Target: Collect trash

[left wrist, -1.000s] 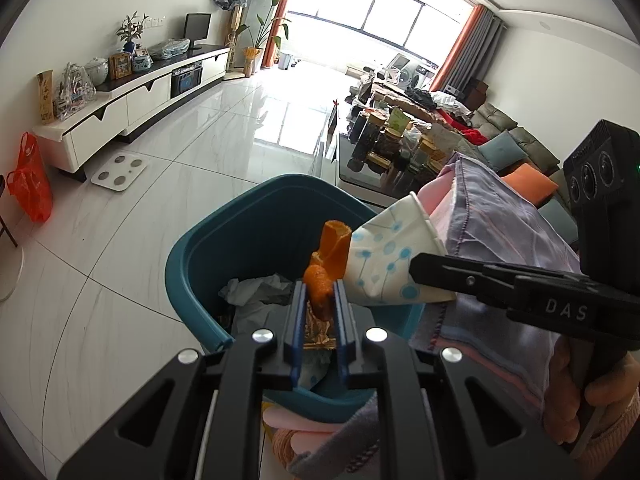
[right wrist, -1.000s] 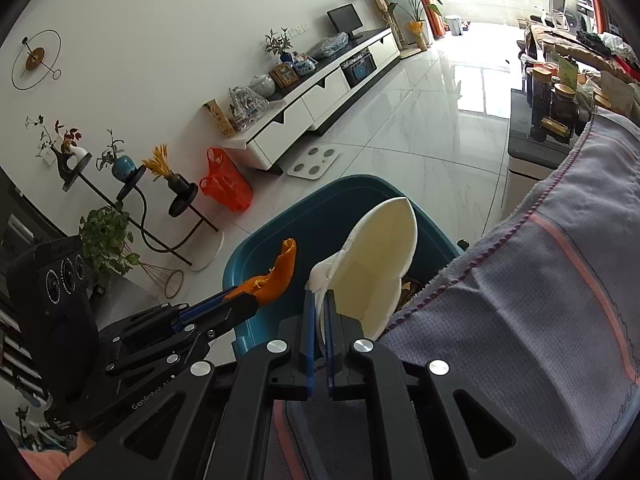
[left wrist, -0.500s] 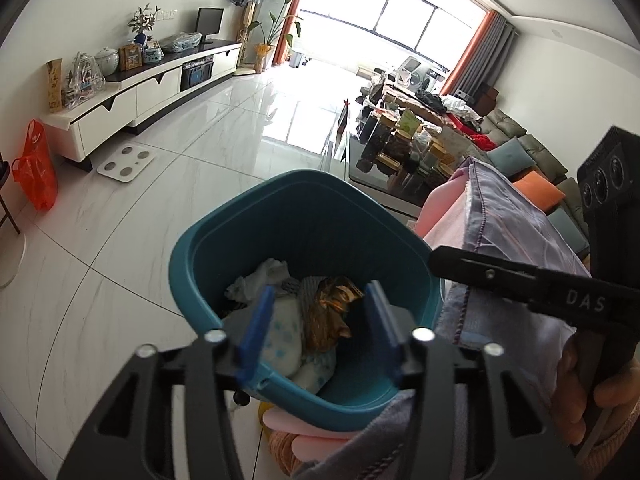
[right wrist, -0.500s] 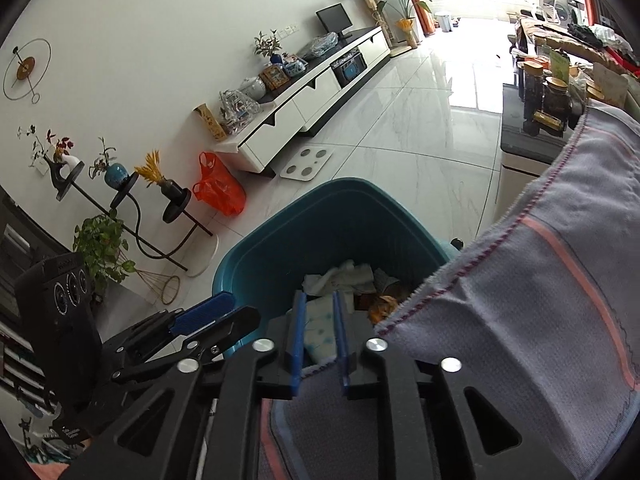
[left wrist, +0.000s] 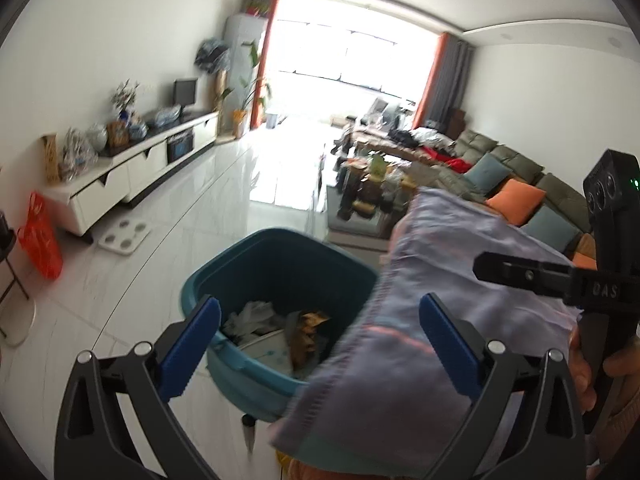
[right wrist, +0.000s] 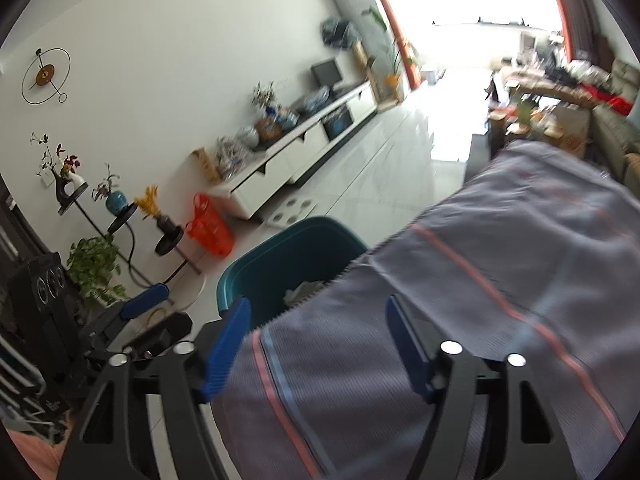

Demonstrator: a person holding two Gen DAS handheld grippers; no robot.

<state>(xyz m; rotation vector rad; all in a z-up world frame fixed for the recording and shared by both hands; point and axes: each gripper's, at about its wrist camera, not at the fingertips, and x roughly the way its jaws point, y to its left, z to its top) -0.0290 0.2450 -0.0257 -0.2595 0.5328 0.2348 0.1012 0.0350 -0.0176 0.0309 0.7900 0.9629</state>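
Note:
A teal trash bin [left wrist: 280,264] stands on the white floor beside a table edge covered by a lavender striped cloth [left wrist: 420,320]. Crumpled paper, a dotted paper cup and a gold wrapper [left wrist: 308,326] lie inside the bin. My left gripper [left wrist: 320,344] is wide open and empty, above the bin's near rim. My right gripper [right wrist: 316,344] is wide open and empty over the cloth [right wrist: 480,280], with the bin [right wrist: 288,264] just ahead on the left. The right gripper's body shows in the left wrist view [left wrist: 560,280]; the left gripper's blue finger shows in the right wrist view [right wrist: 144,300].
A white TV cabinet [left wrist: 132,176] runs along the left wall with a bathroom scale [left wrist: 124,236] and an orange bag [left wrist: 40,240] near it. A crowded coffee table [left wrist: 368,196] and a sofa [left wrist: 520,184] lie beyond the cloth. Plant stands [right wrist: 100,216] are at left.
Both grippers opened wide: the orange peel and the paper cup dropped into the bin. Both grippers then pulled back and tilted up, so the bin sits lower and smaller in view.

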